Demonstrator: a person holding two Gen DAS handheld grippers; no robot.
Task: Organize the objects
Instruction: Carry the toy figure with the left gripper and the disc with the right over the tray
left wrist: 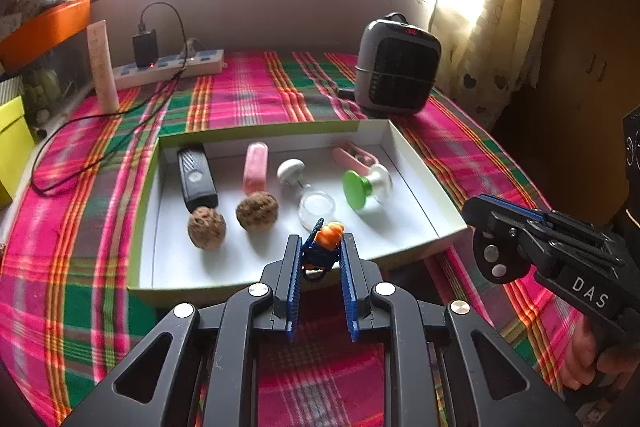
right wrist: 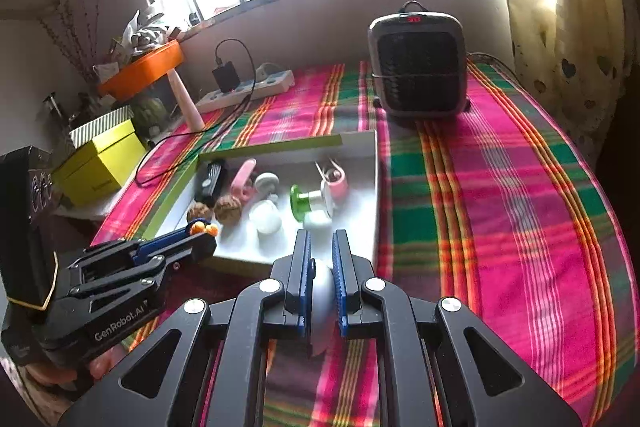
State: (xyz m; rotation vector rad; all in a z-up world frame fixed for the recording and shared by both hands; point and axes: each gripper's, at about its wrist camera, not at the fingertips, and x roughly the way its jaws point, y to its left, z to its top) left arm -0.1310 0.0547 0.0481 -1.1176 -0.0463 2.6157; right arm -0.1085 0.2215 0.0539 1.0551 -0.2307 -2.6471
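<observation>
The left tool (left wrist: pixel 320 259) is nearly pressed together, its ribbed blue pads pinching a small orange-and-dark-blue braided trinket (left wrist: pixel 325 247) above the near rim of the shallow white cardboard tray with green outer walls (left wrist: pixel 416 183). The right tool (right wrist: pixel 320 267) is likewise nearly closed, pinching a smooth, pale, rounded object (right wrist: pixel 322 291) whose kind cannot be told; it hangs just near of the tray's near edge.

Inside the tray lie two rough brown walnuts (left wrist: pixel 207 228) side by side, a black rectangular plastic device (left wrist: pixel 196 181) at far left, a pink translucent tube (left wrist: pixel 255 169), a white mushroom-shaped knob (left wrist: pixel 291 170), a clear round lidded jar (left wrist: pixel 317 207), a glossy green-and-white spool-shaped piece (left wrist: pixel 362 188) and a pink clip (left wrist: pixel 354 157) at far right.

The tray sits on a bench covered with pink, green and orange plaid cloth (left wrist: pixel 248 95). Beyond it stand a grey plastic heater with a black grille (left wrist: pixel 398 67) and a white power strip (left wrist: pixel 168 67).
</observation>
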